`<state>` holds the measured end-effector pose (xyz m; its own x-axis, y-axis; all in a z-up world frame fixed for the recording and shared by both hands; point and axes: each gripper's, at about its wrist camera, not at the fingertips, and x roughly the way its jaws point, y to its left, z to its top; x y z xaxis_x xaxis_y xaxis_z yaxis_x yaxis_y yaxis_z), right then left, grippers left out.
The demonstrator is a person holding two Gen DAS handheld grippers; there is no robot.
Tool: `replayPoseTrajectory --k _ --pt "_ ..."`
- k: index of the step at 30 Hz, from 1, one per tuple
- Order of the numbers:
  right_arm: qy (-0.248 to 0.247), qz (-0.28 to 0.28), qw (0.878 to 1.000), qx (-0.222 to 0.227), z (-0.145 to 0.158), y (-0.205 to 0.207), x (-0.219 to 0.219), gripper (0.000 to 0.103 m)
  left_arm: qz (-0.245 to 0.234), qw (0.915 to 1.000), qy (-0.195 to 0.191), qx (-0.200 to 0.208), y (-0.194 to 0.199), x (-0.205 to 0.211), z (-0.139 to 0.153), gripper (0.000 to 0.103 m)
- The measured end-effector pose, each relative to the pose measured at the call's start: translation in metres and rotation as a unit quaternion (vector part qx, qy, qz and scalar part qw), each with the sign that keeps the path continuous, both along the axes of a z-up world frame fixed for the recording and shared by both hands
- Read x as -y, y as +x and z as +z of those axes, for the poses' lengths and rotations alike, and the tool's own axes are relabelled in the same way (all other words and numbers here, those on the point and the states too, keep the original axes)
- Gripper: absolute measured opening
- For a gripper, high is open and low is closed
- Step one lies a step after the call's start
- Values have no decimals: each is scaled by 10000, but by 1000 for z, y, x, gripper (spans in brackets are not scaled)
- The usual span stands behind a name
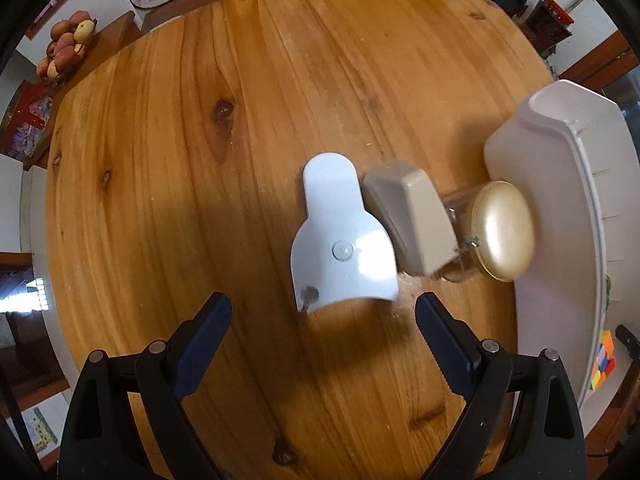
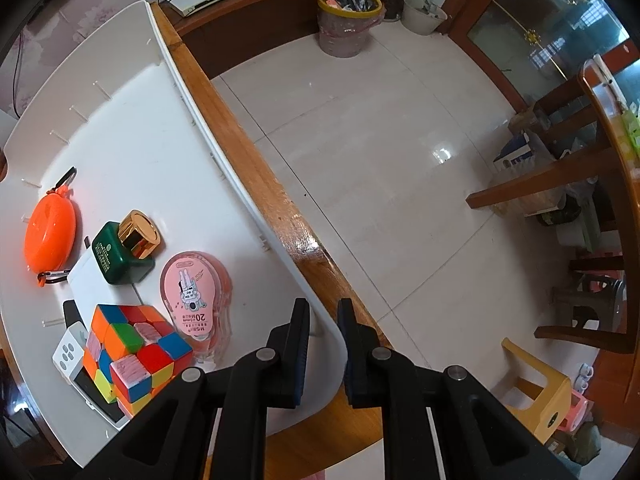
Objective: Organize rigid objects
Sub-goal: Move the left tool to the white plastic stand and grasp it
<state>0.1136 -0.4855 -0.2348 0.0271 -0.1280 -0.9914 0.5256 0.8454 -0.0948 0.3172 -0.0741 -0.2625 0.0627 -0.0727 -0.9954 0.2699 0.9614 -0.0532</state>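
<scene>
- The left hand-held gripper (image 1: 322, 322) hovers with fingers spread wide and empty over the wooden bench (image 1: 180, 160), just short of a pale blue flat plastic piece (image 1: 340, 236) lying there.
- Touching that piece on its right is a beige block (image 1: 412, 220), and beyond it a clear jar with a gold lid (image 1: 502, 230) lies on its side against the white tray (image 1: 560, 152).
- To take the blue piece cleanly, the fingers should likely drop low to straddle its wide near end and close squarely, so as not to nudge the beige block; being thin and flat, it may slip.
- The right hand-held gripper (image 2: 323, 320) is closed to a narrow gap, straddling the white tray's rim (image 2: 224, 168) near its corner; whether the fingers are actually clamping it cannot be told.
- Already in the tray: an orange oval case (image 2: 50, 236), a green bottle with a gold cap (image 2: 124, 252), a pink tape dispenser (image 2: 196, 292), a scrambled puzzle cube (image 2: 132, 356) and a white-and-black device (image 2: 70, 354) partly beneath it.
</scene>
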Motion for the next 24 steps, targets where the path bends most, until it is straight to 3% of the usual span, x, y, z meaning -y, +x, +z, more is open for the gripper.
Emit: replayPoseTrajectory --k 17,24 --pt "57 -140 9999 -1 0 -3 8 15 147 9995 243 -166 25 6 -22 93" --pt "40 -150 9999 -4 -2 -5 7 15 203 9994 214 -152 20 14 -22 81"
